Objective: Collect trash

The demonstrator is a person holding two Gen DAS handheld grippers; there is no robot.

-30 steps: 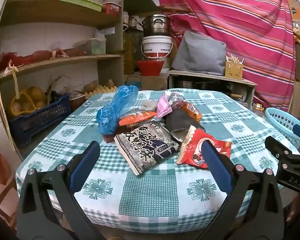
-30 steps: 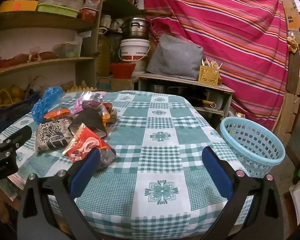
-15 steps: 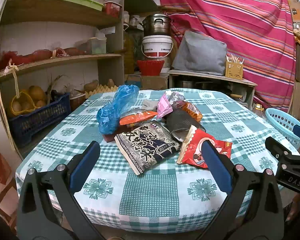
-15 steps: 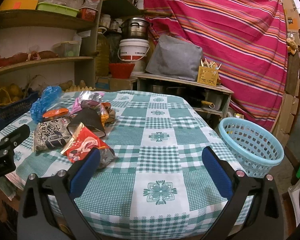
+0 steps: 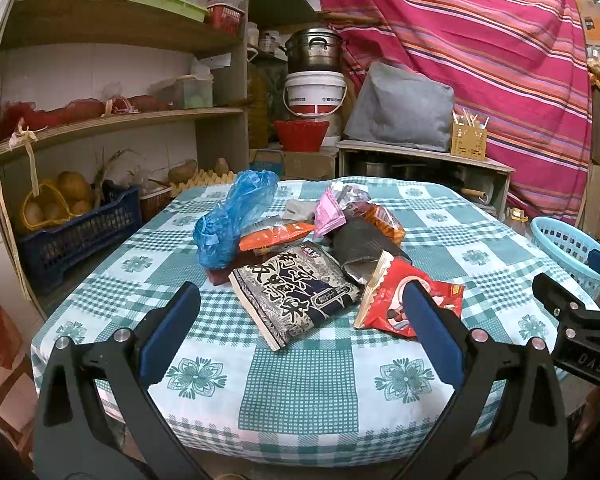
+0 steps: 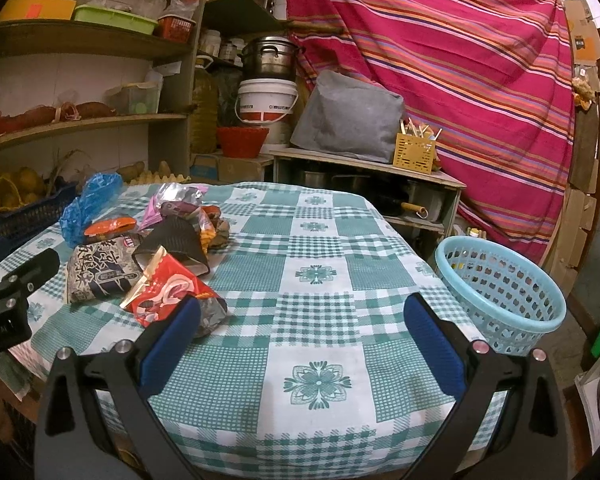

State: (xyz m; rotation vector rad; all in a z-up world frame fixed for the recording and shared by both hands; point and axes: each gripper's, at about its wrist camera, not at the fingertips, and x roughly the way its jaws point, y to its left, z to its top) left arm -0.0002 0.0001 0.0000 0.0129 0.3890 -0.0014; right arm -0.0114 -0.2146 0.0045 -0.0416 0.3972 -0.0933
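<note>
Standing near the round table [image 6: 320,240] w/ green check cloth, I see a heap of trash at about 10 o'clock from the right gripper [image 6: 302,342]. Its jaws are spread wide and hold nothing. The left gripper [image 5: 300,330] is also wide and empty, above the table edge. At its 12 o'clock lies the black noodle packet [image 5: 296,292], at 1 o'clock the red wrapper [image 5: 400,300] touching it, at 11 o'clock a blue plastic bag [image 5: 236,216]. The light blue basket [image 6: 500,292] stands beside the table, approx. 2 o'clock from the right gripper.

both wrist views low, near, sharing table [image 5: 300,380]
</note>
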